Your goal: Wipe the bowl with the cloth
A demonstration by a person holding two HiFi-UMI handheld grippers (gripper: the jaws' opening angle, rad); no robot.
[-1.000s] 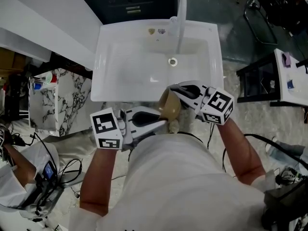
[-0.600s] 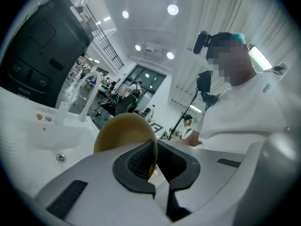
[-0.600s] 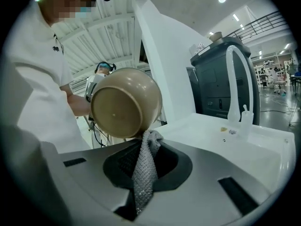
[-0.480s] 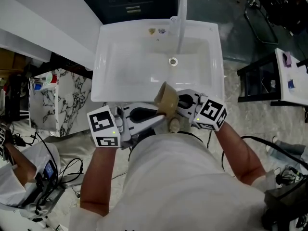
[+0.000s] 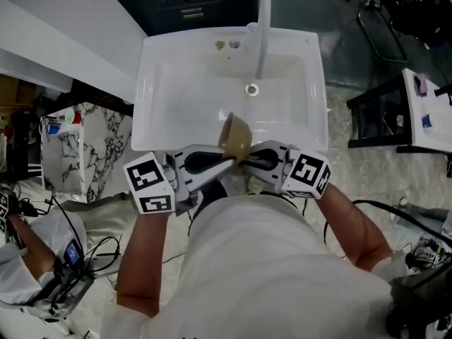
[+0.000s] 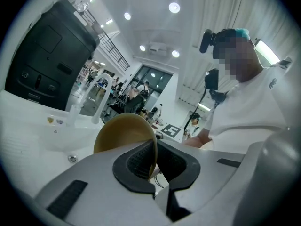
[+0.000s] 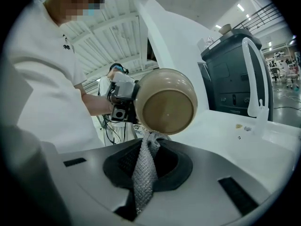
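Over sink (image 5: 152, 143) rim | bowl (image 5: 235, 134) moved farther in (tilted) | left gripper (image 6: 154, 161) fingers clamp bowl | right gripper (image 7: 149, 157) fingers clamp cloth (image 7: 143, 178)

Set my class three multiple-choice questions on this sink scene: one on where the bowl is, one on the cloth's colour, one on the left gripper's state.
1. Where is the bowl?
A. on the floor
B. held over the sink
C. hung on the tap

2. What colour is the cloth?
A. grey
B. red
C. green

3. The left gripper is:
A. open and empty
B. shut on the cloth
C. shut on the bowl's rim

Answers:
1. B, the head view shows it in the air above the white basin.
2. A, grey weave hangs between the jaws of the right gripper.
3. C, its pads pinch the tan rim.
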